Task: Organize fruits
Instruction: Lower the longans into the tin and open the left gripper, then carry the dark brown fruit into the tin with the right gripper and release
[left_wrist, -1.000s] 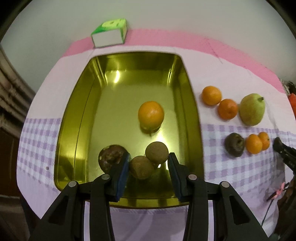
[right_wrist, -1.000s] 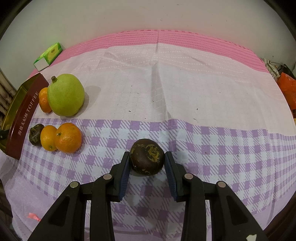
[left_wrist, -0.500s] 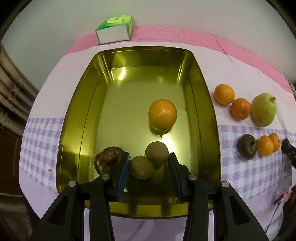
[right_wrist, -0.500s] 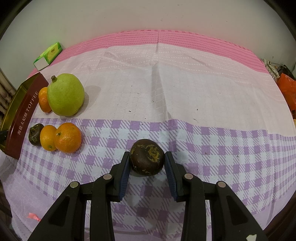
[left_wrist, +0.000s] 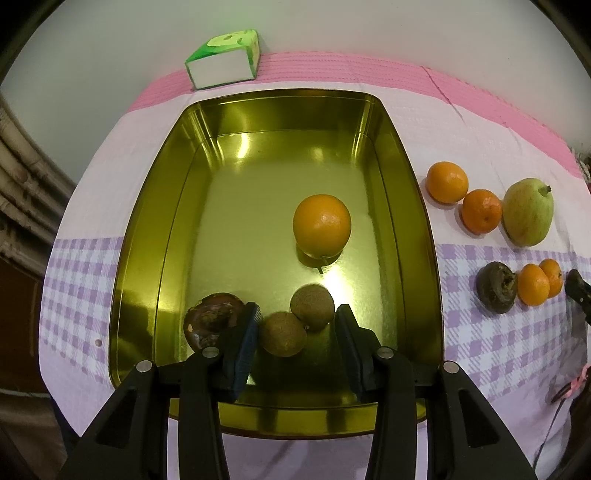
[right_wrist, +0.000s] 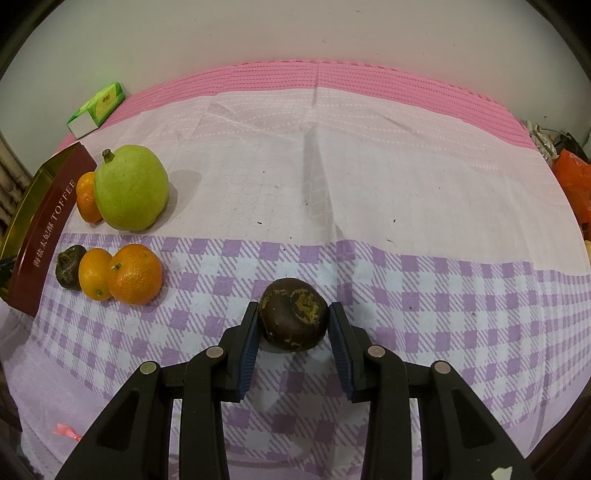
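Checked purple-and-pink tablecloth (right_wrist: 369, 206) spreads ahead of both my grippers. My right gripper (right_wrist: 293, 325) is clamped on a dark round fruit (right_wrist: 293, 314) resting on the cloth between its fingers. If I lift carelessly it may roll out of the pads, being round and hard-looking. My left gripper (left_wrist: 295, 325) hangs over the gold tin (left_wrist: 424, 236), its jaws just easing apart and gripping nothing; two brown fruits (left_wrist: 295, 319) lie below the gap, and I could knock them on withdrawing. I count in the tin one orange (left_wrist: 321, 226), two brown fruits, one dark fruit (left_wrist: 212, 325); on the cloth to my right four mandarins (left_wrist: 482, 210), one pear (left_wrist: 528, 212), one dark fruit (left_wrist: 495, 286).
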